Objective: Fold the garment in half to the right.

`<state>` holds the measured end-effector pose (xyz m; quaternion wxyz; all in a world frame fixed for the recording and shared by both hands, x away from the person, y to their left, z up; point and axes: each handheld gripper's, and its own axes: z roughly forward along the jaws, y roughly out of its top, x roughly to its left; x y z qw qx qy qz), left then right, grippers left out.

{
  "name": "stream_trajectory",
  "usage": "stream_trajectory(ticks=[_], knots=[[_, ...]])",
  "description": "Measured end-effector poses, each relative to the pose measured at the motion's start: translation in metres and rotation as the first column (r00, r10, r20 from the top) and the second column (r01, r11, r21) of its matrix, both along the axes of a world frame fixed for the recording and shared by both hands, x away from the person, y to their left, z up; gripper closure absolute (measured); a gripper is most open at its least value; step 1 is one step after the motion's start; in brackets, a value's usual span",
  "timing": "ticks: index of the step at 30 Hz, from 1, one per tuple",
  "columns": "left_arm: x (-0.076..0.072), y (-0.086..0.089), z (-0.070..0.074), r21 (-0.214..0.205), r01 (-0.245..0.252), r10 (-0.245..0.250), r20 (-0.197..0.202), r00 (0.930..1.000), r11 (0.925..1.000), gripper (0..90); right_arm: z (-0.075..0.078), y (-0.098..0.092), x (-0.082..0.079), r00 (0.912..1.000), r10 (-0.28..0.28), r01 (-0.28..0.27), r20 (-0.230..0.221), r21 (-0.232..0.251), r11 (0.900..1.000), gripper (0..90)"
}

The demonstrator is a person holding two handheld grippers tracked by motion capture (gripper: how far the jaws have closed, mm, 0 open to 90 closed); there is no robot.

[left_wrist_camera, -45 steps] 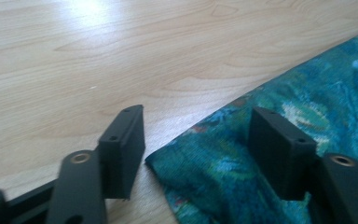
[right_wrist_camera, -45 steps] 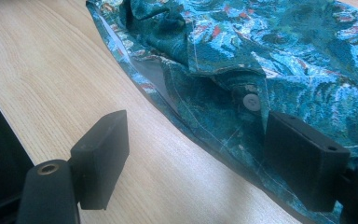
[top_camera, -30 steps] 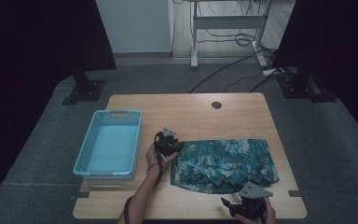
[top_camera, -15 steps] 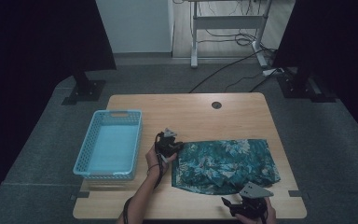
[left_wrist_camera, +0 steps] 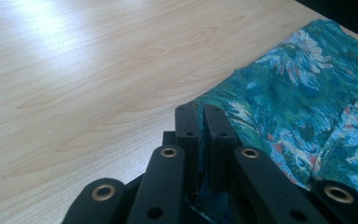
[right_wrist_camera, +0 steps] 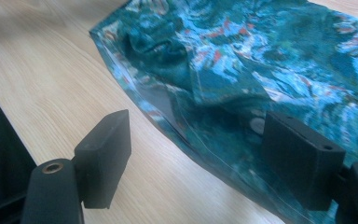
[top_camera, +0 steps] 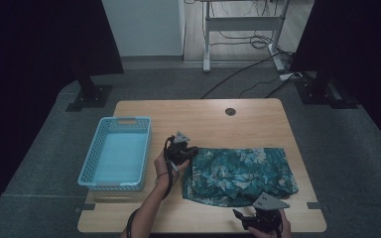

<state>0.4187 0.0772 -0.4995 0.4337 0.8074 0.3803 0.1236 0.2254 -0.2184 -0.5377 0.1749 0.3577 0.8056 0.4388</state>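
Observation:
A teal flower-print garment (top_camera: 240, 171) lies folded on the right half of the wooden table (top_camera: 203, 119). My left gripper (top_camera: 191, 151) is at its far left corner. In the left gripper view the jaws are shut (left_wrist_camera: 204, 119) on the edge of the cloth (left_wrist_camera: 307, 107), which is raised a little off the wood. My right gripper (top_camera: 245, 216) sits low by the table's front edge. Its jaws stand wide open (right_wrist_camera: 193, 126) around the garment's near edge (right_wrist_camera: 223, 60), and the pads (right_wrist_camera: 103, 149) do not touch the cloth.
A light blue plastic basket (top_camera: 116, 156) stands on the left of the table, beside the left hand. A round cable hole (top_camera: 230, 111) is near the far edge. Beyond the table are a desk frame and cables (top_camera: 248, 44) on the floor.
The left gripper has closed on the garment's corner and risen slightly with it. The right gripper has stayed where it was, still open.

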Motion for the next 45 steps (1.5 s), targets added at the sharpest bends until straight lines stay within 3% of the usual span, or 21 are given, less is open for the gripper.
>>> stream_trajectory(ticks=[6,22,29,37,45], knots=[[-0.004,-0.001,0.006,-0.011,0.013,-0.013,0.006,0.9999,0.9999,85.4,0.004,0.013,0.002,0.9995,0.03,-0.03,0.003,0.012,0.9995,24.1],[-0.001,0.001,-0.005,0.0,-0.015,0.015,-0.019,0.9997,0.9999,84.9,0.008,0.06,0.017,0.9903,0.138,-0.138,0.015,-0.008,0.9904,24.1],[0.001,0.002,-0.007,0.008,-0.021,0.022,-0.033,0.9992,0.9997,84.7,0.012,0.077,0.027,0.9873,0.158,-0.158,0.012,0.008,0.9874,24.1],[0.002,0.004,-0.01,0.016,-0.025,0.025,-0.043,0.9988,0.9996,84.5,0.008,0.1,0.037,0.9836,0.18,-0.18,-0.01,-0.009,0.9836,24.1],[0.001,0.004,-0.009,0.028,-0.019,0.021,-0.047,0.9987,0.9994,84.5,0.003,0.106,0.043,0.9837,0.176,-0.177,-0.034,-0.013,0.9841,24.1]])
